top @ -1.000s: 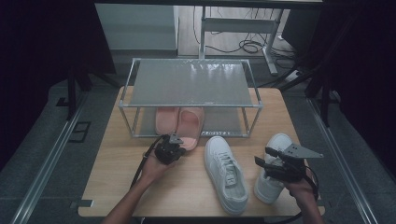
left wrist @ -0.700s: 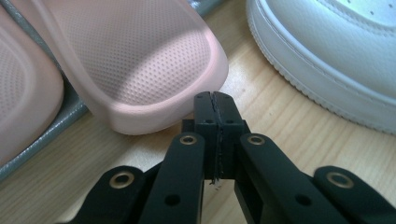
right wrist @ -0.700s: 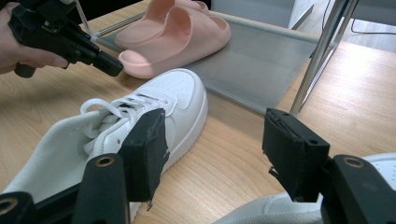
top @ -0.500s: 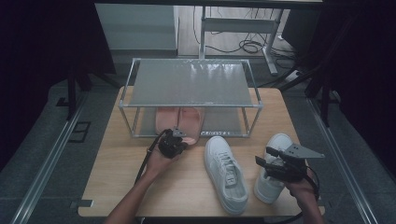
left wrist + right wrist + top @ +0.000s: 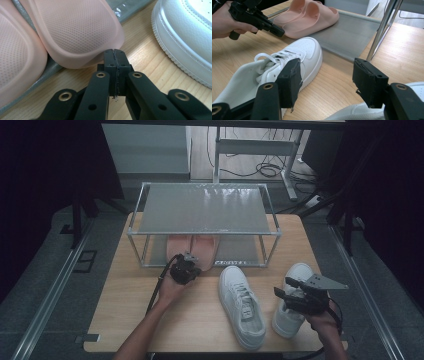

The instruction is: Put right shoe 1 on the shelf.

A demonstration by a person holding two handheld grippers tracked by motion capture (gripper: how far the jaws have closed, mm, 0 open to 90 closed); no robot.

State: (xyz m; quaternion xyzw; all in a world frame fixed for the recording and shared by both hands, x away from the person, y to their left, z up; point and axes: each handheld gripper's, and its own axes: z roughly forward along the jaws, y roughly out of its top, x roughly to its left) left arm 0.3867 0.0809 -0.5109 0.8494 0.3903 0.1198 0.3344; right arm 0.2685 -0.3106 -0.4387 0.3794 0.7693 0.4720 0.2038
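Two levels make up the metal rack that stands at the far side of my wooden surface, and on its lower shelf lies the pair of pink slippers, side by side, with their rounded ends reaching out over the shelf edge toward me. Nearer to me, two white sneakers rest on the wood: one sneaker in the middle, the other sneaker under my right hand. My left tongs are clenched with nothing between them, and their closed tip touches the end of the right slipper, so I judge I am pushing it deeper into the shelf. My right tongs are released, the jaws standing wide apart above the sneakers and grasping nothing. The slipper looks like soft foam, light and a little springy, with a finely dotted skin that should not be slippery; I think it will slide easily on the smooth shelf and may turn if pushed off centre. To lift it, I would pinch the thick rim at this end.
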